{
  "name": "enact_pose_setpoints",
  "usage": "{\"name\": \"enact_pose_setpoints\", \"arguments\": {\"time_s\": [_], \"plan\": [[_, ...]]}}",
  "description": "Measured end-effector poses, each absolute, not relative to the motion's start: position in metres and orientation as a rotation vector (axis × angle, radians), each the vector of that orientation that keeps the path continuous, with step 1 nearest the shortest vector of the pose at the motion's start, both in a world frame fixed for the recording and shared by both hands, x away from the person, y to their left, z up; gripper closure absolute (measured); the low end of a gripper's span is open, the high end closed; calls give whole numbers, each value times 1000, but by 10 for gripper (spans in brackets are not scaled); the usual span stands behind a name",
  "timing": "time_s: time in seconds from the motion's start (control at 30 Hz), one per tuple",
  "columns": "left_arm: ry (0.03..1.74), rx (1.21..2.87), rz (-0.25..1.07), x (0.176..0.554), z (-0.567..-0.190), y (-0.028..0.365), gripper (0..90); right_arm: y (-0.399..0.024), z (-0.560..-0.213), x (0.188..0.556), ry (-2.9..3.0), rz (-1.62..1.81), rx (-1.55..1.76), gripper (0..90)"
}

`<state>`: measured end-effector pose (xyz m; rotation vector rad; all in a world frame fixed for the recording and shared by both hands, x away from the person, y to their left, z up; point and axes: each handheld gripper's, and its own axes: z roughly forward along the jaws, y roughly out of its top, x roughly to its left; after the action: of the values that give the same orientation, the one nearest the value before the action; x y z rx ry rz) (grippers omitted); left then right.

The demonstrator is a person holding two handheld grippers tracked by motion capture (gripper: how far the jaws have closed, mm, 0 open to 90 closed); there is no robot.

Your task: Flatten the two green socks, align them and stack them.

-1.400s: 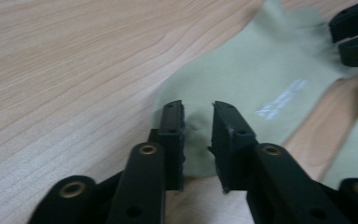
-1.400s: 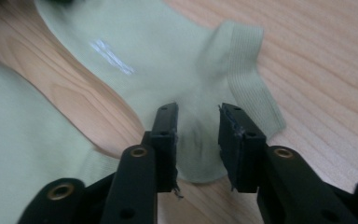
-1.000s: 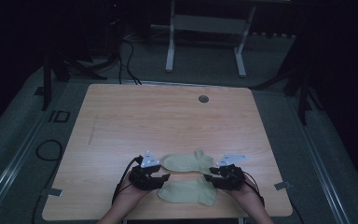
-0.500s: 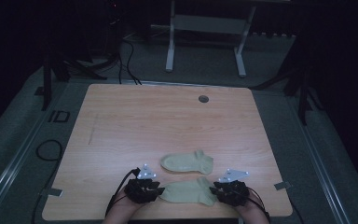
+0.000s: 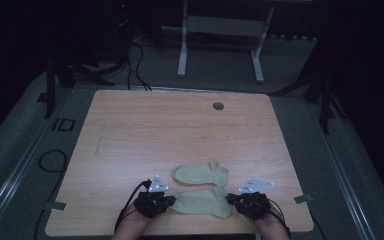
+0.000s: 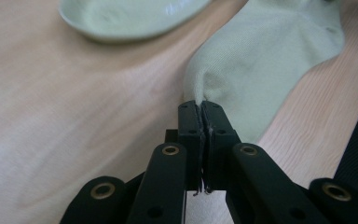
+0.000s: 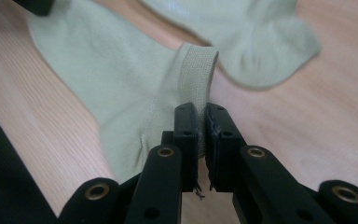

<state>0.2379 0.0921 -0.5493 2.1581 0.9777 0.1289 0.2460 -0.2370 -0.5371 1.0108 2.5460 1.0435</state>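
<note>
Now both claws [image 5: 169,202] [image 5: 229,199] pinching soft ribbed pale-green sock [image 5: 202,202], smooth woodgrain table [image 5: 145,130].

Near sock [image 5: 202,202]: pale green, flat by my desk edge, toe and cuff each pinched up.
Far sock [image 5: 201,173]: same green, flat, just beyond it.

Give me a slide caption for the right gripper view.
Right tool shut on the cuff of the near sock, second sock behind on the table.
</note>
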Motion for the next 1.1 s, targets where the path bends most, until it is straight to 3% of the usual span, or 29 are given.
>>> {"name": "enact_pose_setpoints", "arguments": {"time_s": [0.5, 0.73, 1.1], "plan": [[996, 2117, 219, 290, -501, 98, 874, -231, -485, 299, 2476, 1061, 1001, 836], [1047, 2123, 182, 317, -514, 97, 873, -228, -501, 328, 2505, 1013, 1068, 833], [1085, 2162, 130, 329, -541, 85, 871, -229, -531, 350, 2555, 889, 1140, 827]]}}
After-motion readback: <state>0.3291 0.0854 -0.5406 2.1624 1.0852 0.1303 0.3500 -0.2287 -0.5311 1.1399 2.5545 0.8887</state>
